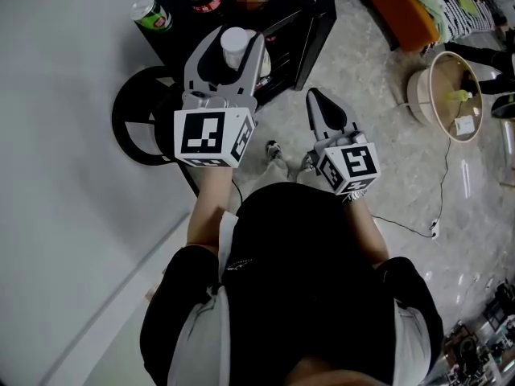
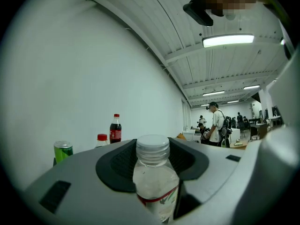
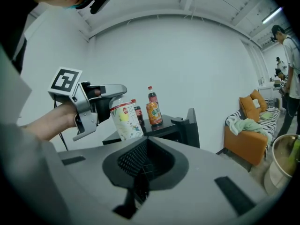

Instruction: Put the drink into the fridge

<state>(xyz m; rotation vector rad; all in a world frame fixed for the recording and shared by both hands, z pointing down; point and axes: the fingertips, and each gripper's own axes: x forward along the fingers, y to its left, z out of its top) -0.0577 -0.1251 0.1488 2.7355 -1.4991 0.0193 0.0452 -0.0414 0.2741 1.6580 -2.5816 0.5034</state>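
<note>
Fingers [image 1: 201, 59] of left gripper [image 1: 236, 39] clamped on clear plastic white-capped drink bottle [image 2: 154, 186]; right gripper [image 1: 316, 96] fingers shut, empty. Picked up, not yet stowed: black fridge [image 1: 286, 2] ahead of fingers, door apparently open.

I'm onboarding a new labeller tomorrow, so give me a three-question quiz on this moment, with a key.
1. True or false: the right claw grips a can.
2. What sits in the left claw? A) a mug B) a clear bottle with a white cap C) a carton
3. Fill in: the green can stands on top of the black ____.
Key: 1 false, its jaws are together with nothing between them; 2 B; 3 fridge.
</note>
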